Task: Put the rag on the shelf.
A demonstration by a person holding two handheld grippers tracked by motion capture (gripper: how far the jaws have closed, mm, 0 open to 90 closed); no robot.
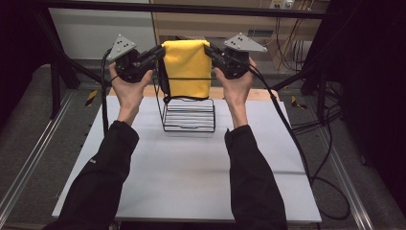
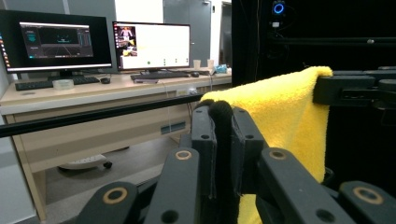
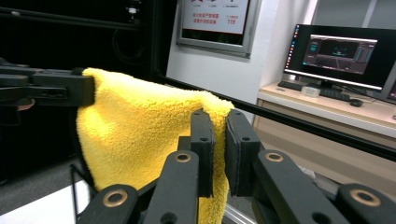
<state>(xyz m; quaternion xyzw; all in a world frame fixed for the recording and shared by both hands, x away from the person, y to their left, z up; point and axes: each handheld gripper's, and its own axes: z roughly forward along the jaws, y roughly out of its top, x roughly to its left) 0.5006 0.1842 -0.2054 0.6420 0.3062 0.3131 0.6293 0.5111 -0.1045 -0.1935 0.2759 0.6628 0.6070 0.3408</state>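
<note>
Near the person, both sleeved forearms reach forward over the white table (image 1: 191, 182). The left gripper (image 1: 159, 51) and right gripper (image 1: 209, 50) each pinch a top corner of the folded yellow towel (image 1: 187, 67), jaws clamped on cloth, so it hangs flat and spread. It hangs over the black wire rack (image 1: 189, 115), probably to be draped onto it. Beyond stands a desk with monitors (image 2: 152, 44).
</note>
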